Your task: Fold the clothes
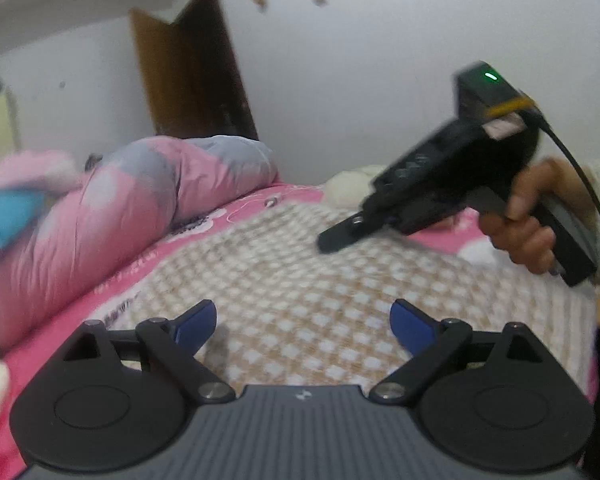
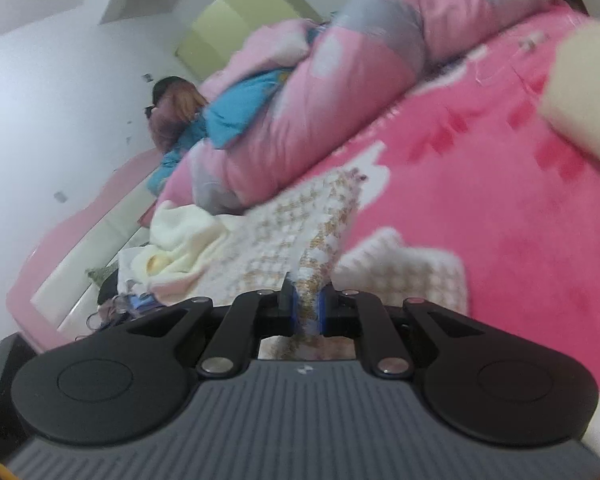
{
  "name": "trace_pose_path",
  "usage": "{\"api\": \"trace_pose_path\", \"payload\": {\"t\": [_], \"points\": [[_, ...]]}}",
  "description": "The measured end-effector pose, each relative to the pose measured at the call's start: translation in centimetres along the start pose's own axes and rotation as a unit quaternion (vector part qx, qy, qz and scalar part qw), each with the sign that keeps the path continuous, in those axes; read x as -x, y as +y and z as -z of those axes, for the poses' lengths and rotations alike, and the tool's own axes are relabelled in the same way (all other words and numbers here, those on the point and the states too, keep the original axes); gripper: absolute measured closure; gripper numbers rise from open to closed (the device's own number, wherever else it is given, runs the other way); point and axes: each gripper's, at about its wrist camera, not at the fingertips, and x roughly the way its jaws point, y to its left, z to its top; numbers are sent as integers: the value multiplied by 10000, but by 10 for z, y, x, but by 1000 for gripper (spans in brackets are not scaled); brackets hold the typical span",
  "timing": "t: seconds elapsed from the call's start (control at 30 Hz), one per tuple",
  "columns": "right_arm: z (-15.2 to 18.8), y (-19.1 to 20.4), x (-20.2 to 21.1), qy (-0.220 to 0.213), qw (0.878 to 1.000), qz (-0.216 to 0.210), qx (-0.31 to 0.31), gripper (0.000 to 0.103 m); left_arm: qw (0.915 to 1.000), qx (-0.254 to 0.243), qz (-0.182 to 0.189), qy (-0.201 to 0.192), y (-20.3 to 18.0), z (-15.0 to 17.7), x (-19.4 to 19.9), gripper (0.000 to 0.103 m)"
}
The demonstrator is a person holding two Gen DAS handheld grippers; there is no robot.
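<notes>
Blurred cream bundle (image 2: 584,96), cut off right.

The bed (image 1: 284,194) is covered with a bright pink fleece sheet printed with white shapes. Spread flat on it lies a tan-and-white checked garment (image 1: 300,272), and along the far side a bulky pink and grey quilt (image 1: 140,200) is bunched up, with a blue cloth (image 2: 244,112) lying on it. Cream-coloured clothes (image 2: 176,240) are heaped near the bed's pink edge.
</notes>
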Motion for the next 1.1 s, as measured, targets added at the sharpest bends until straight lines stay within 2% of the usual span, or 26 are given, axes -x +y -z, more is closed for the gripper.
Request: {"api": "trace_pose_path", "payload": {"t": [0.07,0.17,0.2,0.27,0.3,0.37,0.43,0.57,0.6,0.67,0.7,0.73,0.83,0.93,1.03,1.1], "points": [[1,-4,-4,-45,10000,-46,-19,94,9999,-65,-49,65,-3,0,-4,9],[-1,-9,-1,-195,9998,-21,-86,87,9999,0,-46,142,-2,1,-5,8],[-3,-11,4,-290,9995,12,-119,81,9998,22,-44,168,-2,1,-5,8],[-3,-22,21,-609,9974,95,-366,62,9997,66,-42,220,-2,2,-5,8],[-3,-33,29,-675,9959,135,-584,49,9997,69,-43,224,0,2,-5,8],[-2,-52,32,-559,9931,287,-986,46,9998,80,-37,200,1,3,-5,8],[2,-68,20,-123,9896,511,-1340,44,9998,99,-31,172,2,5,-4,8],[10,-72,-3,266,9863,150,-1624,44,9999,131,-26,106,4,7,-1,8],[8,-70,-5,218,9873,126,-1566,48,9999,133,-12,91,5,6,0,8],[5,-65,-7,115,9894,79,-1445,71,9999,144,62,58,9,3,1,8],[4,-65,-9,110,9901,126,-1396,88,9999,143,95,25,9,1,4,8],[3,-65,-11,105,9907,174,-1347,94,9998,137,125,-12,8,-1,7,8],[3,-65,-15,159,9923,39,-1227,98,9995,-114,221,-189,3,-11,9,8],[-2,-58,-19,53,9924,-522,-1110,99,9978,-475,291,-353,-6,-19,7,8],[-2,-53,-40,305,9947,-245,-946,99,9966,-674,431,-177,-11,-19,-2,8],[0,-60,-46,312,9932,-251,-1094,99,9962,-718,498,-44,-13,-15,-5,8]]}}
